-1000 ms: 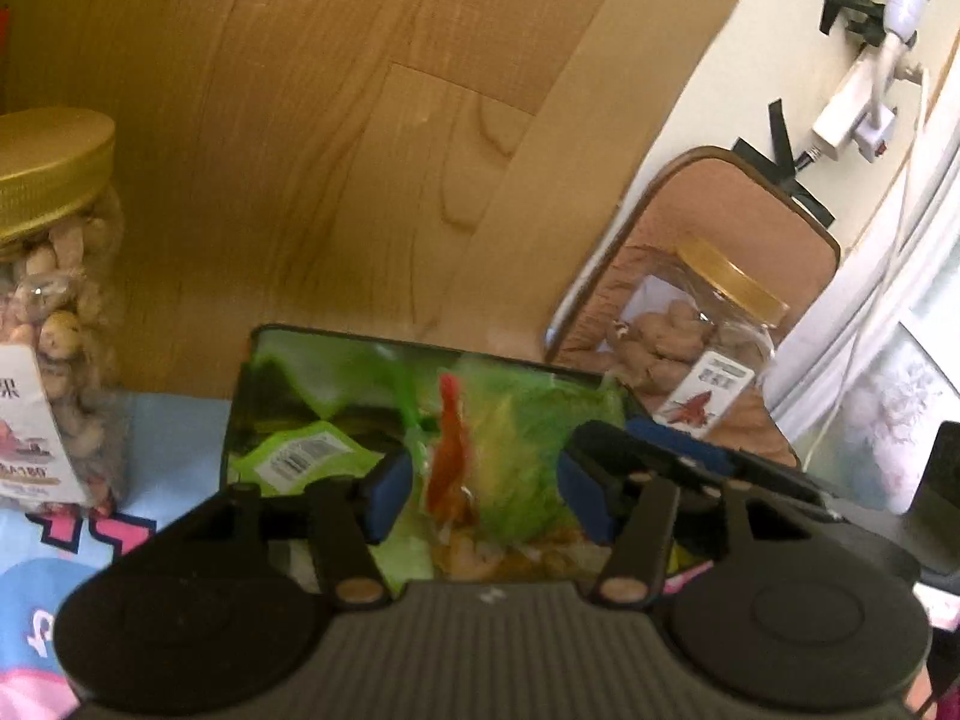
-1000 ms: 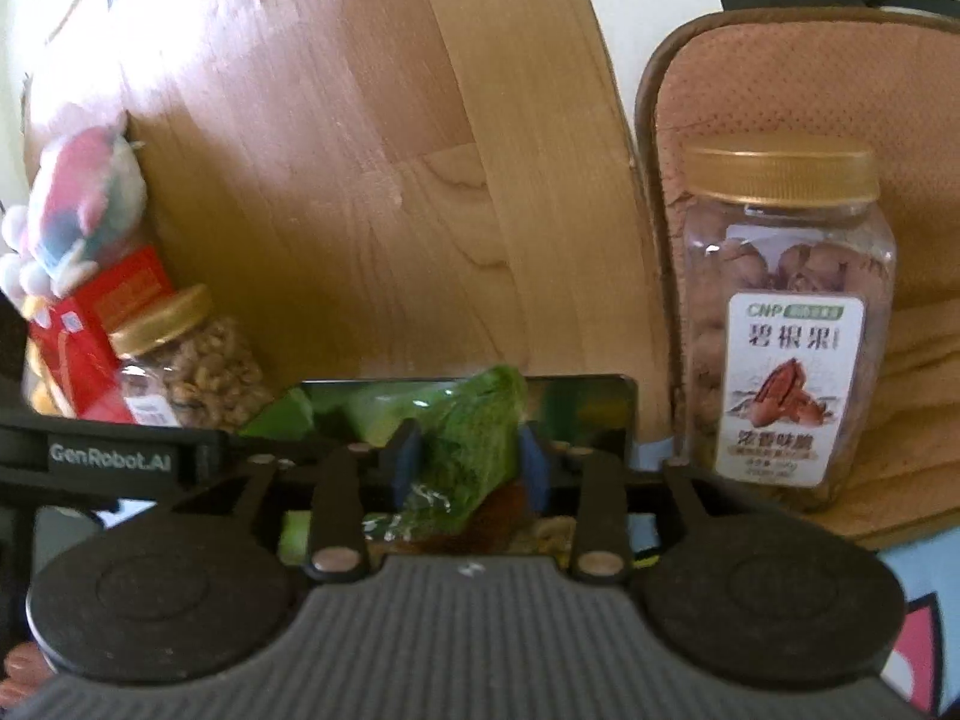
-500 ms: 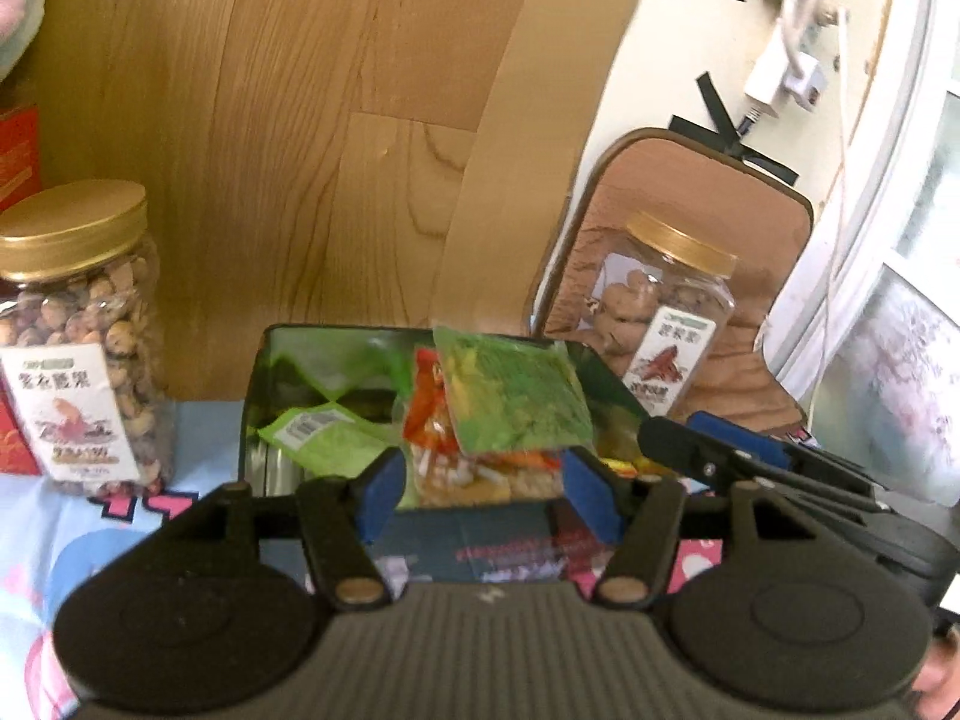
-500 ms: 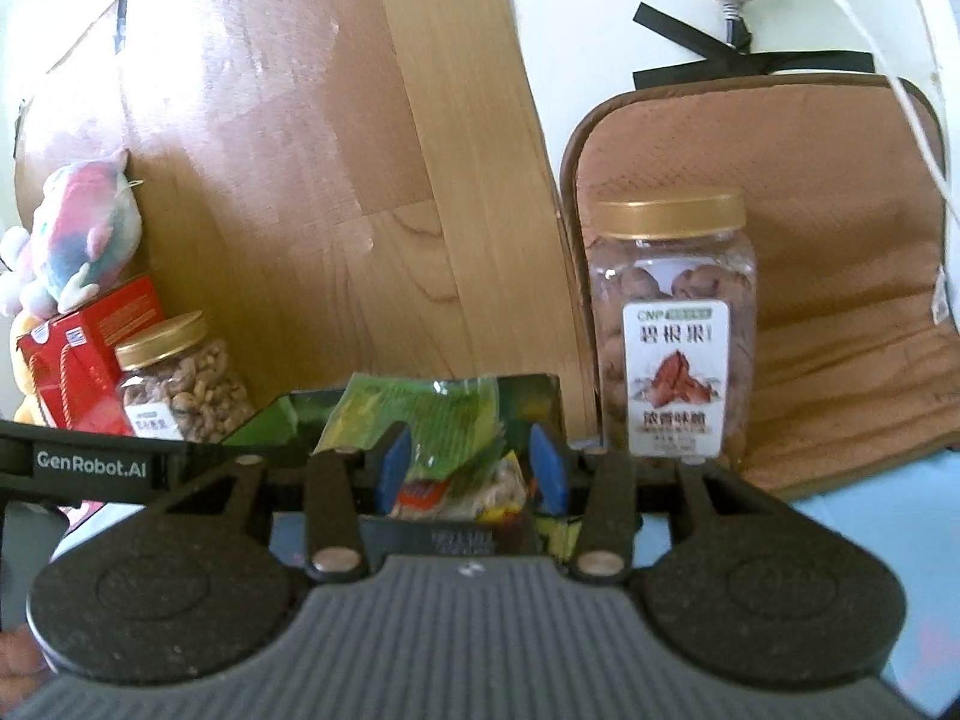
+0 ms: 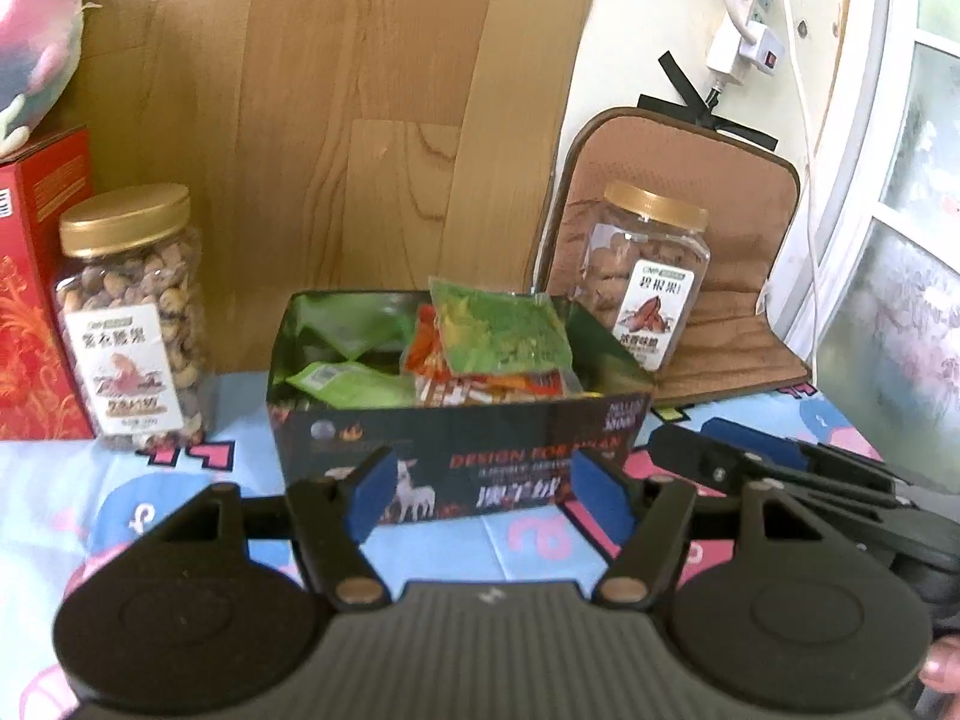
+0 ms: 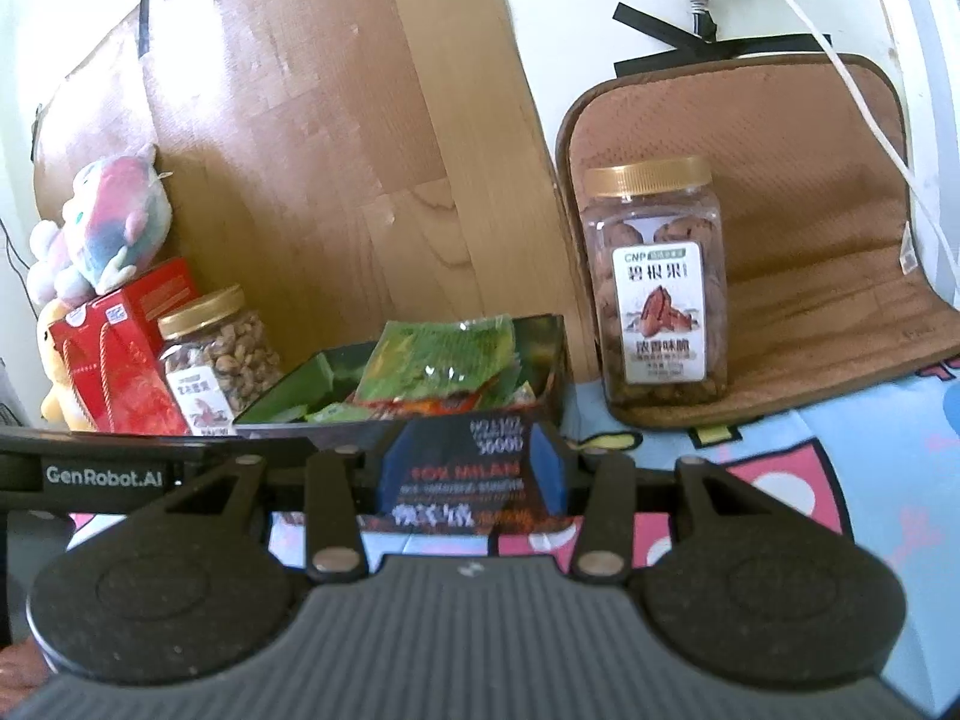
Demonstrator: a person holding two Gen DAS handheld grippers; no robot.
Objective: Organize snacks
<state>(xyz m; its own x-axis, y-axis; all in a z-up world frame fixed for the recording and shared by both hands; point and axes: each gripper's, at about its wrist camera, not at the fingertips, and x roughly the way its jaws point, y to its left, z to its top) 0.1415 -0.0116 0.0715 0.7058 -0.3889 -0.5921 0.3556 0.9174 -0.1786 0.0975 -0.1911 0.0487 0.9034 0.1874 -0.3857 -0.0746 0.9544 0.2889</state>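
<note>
We see a dark, open-topped cardboard box printed with red lettering, standing on a worktop covered with a pale blue cartoon-patterned cloth. Inside it lie crinkly foil snack packets: a glossy green packet on top, orange-red packets beneath, and a lime-green packet with a barcode to the left. Left of the box stands a round clear plastic jar of pale nuts with a gold screw lid, beside a red gift carton. Right of the box, a squarish clear jar of brown pecans with a gold lid sits on a folded brown quilted mat.

Our left gripper has just been opening; its blue pads stand apart, short of the box, pinching nothing. Our right gripper is also spread, its jaws framing the box's near end; whether they touch it we cannot tell.
</note>
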